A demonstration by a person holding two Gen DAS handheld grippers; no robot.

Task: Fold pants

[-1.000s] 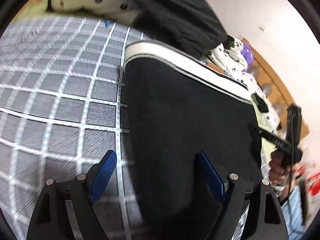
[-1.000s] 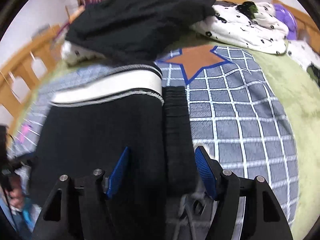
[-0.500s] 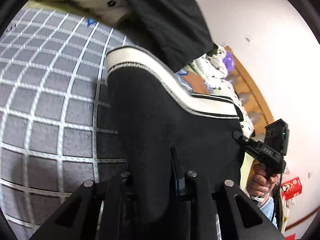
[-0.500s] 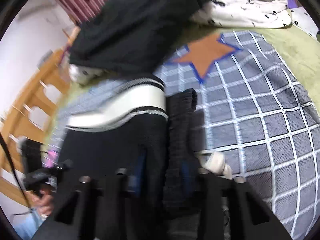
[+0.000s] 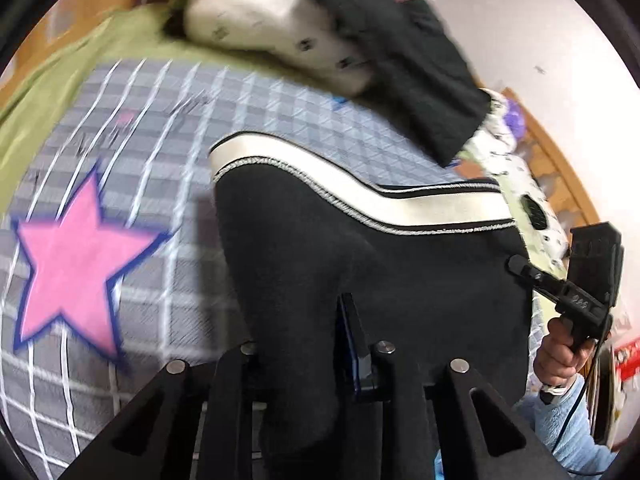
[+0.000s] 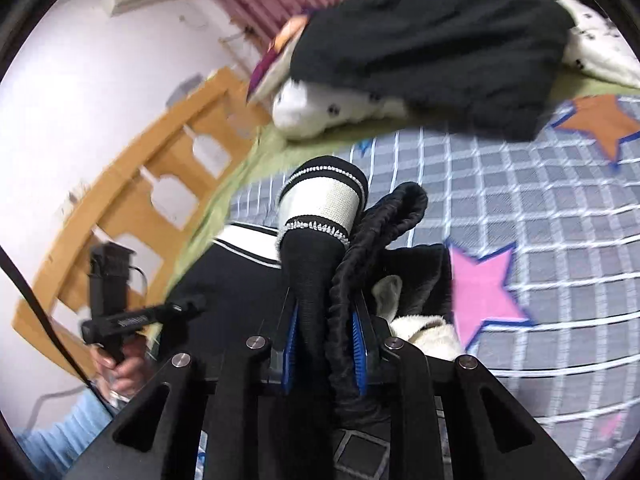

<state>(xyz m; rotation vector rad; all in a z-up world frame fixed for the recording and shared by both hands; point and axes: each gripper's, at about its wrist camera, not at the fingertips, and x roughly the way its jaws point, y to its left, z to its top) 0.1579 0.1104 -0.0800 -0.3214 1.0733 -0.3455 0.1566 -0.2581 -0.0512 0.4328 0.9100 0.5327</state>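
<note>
Across the grey checked bedspread (image 5: pixel 168 128) you had both claws pinching the black pants (image 5: pixel 400 280), left gripper (image 5: pixel 304 344) and right gripper (image 6: pixel 324 320) lifting the near end toward the white stripe (image 6: pixel 320 204), so that fold was begun, not laid.

**Both grippers clamped, tilted down**

My left gripper (image 5: pixel 304 344) points steeply down. Its jaws have just been closing, then eased slightly wider, and they sit narrow with the black pants (image 5: pixel 360 272) bunched between them. My right gripper (image 6: pixel 326 344) has a shallower downward tilt, its jaws also just closed in, blue pads (image 6: pixel 359 354) pressing both sides of the gathered fabric. Right hand (image 5: pixel 560 356) is wrapped around its handle, light blue sleeve (image 5: pixel 568 432) below it. Left hand (image 6: pixel 120 368) is fisted on its grip, seen low at the left edge of the right wrist view.
</note>
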